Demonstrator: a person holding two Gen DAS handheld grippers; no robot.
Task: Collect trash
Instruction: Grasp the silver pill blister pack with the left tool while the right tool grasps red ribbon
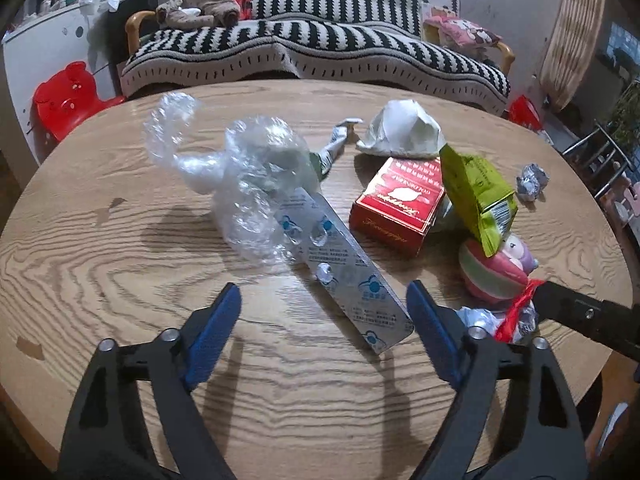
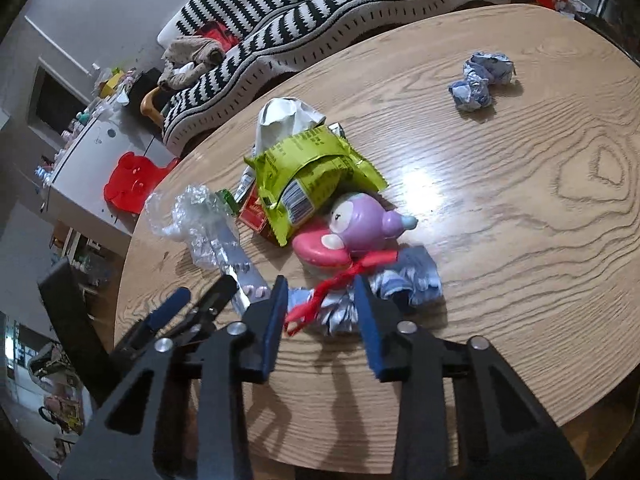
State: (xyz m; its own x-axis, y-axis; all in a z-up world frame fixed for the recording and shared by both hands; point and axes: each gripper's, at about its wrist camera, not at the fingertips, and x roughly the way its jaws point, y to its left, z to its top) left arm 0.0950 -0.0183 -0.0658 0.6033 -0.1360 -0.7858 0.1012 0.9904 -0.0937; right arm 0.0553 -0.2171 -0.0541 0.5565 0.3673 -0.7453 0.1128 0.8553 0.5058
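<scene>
While jaws straddle it unclenched, crumpled silvery wrapper point(image 2: 340, 308), red strip point(image 2: 320, 300), left jaws released.

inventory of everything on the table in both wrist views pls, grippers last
table: 1, light wood grain, holds all the litter
blister pack: 1, silver with blue marks, lies between the left gripper's fingers
clear plastic wrap: 1, transparent, crumpled, on the far end of the blister pack
white paper wad: 1, white, far middle
red box: 1, red, middle
green snack bag: 1, lime green, leaning over the red box
toy: 1, purple figure on pink base, beside the bag
red-tied wrapper: 1, silvery blue with red ribbon, between the right gripper's fingers
foil ball: 1, silvery blue, alone far right
left gripper: blue pads, open
right gripper: blue pads, narrow around the wrapper
</scene>
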